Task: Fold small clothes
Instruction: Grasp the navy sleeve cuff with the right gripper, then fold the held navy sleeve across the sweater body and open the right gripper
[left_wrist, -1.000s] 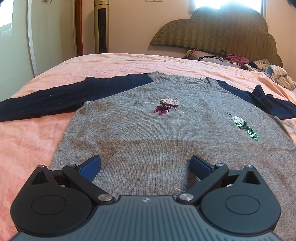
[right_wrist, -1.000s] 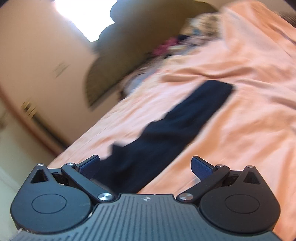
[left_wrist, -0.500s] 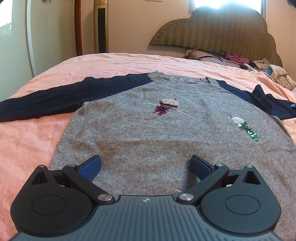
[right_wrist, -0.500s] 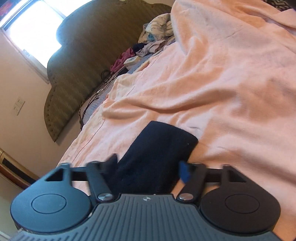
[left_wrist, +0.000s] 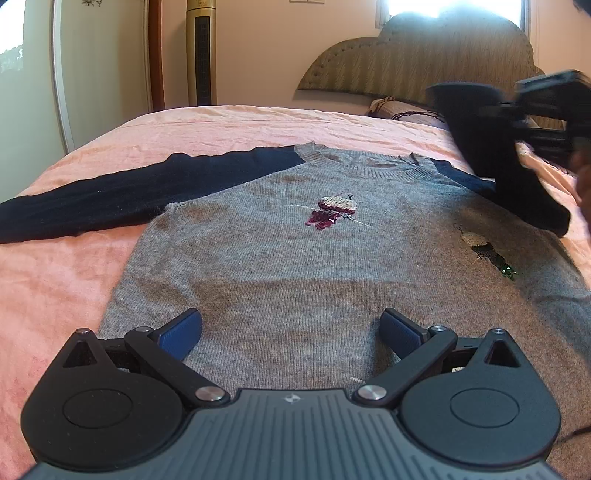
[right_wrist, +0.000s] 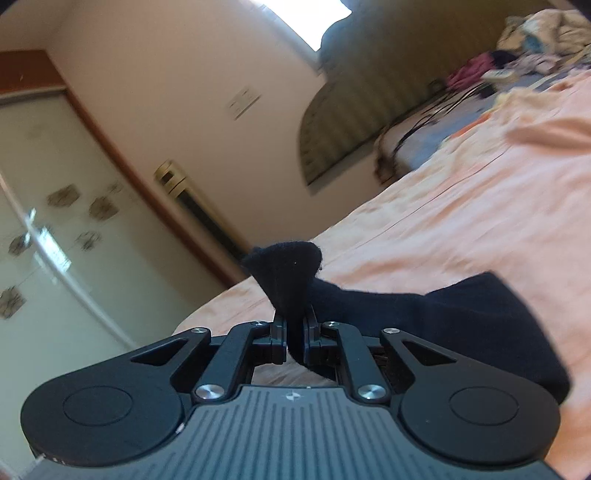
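From the left wrist we see one grey sweater (left_wrist: 314, 258) flat on the pink bedspread (left_wrist: 66, 288), with two navy sleeves and two sequin motifs; our left gripper (left_wrist: 291, 332) hangs spread above its hem. From the right wrist, our right gripper (right_wrist: 294, 332), just closed, pinches one sleeve cuff (right_wrist: 288, 273), lifted off the bed.

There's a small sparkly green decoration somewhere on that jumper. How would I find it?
Start at the pink bedspread and the grey sweater spread flat on it. On its chest, near the lifted navy sleeve, sits the green sequin motif. Its neighbour, the motif in the middle, is dark red.
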